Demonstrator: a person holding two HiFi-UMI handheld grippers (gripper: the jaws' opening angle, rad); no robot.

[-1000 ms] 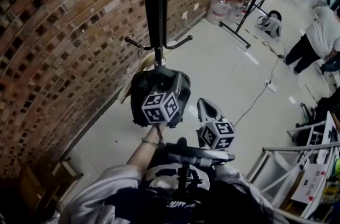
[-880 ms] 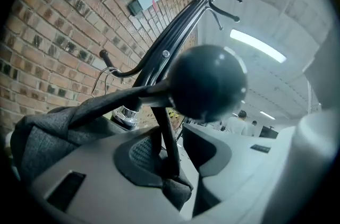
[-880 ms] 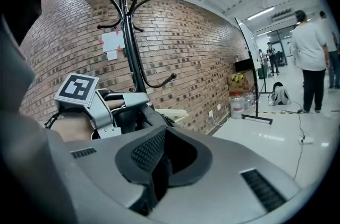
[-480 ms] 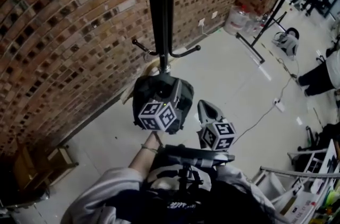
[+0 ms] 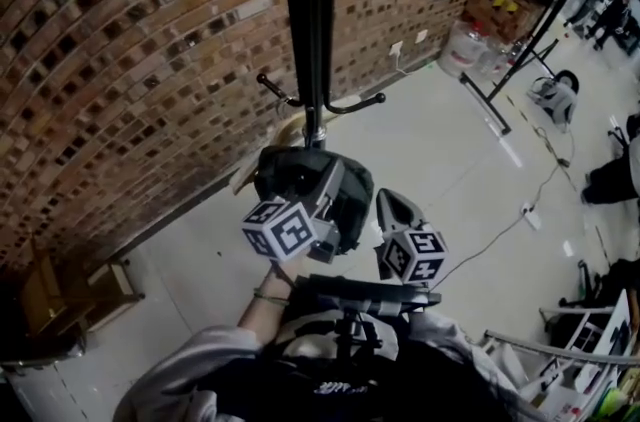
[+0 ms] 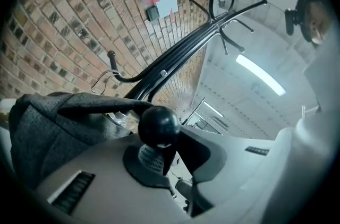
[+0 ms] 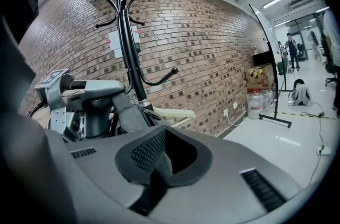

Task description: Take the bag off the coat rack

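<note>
Head view: the bag [image 5: 352, 202] hangs low on the coat rack [image 5: 305, 20]. The left gripper [image 5: 335, 172] has just been closing its jaws and pinches the bag's strap [image 6: 79, 107] beside the rack's ball-tipped hook [image 6: 158, 126], evidently to lift it clear. The right gripper [image 5: 388, 202], jaws together and empty, hangs just short of the coat rack.

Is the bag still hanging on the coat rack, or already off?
Still on: in the left gripper view the strap of the bag hangs behind the hook's ball tip.

Left gripper [image 6: 166, 156] has just been closing! Its fingers [image 6: 101, 175], wide apart a second ago, now pinch the bag [image 6: 48, 127] strap by the hook knob [image 6: 158, 126], and the gripper has rolled leftward.
</note>
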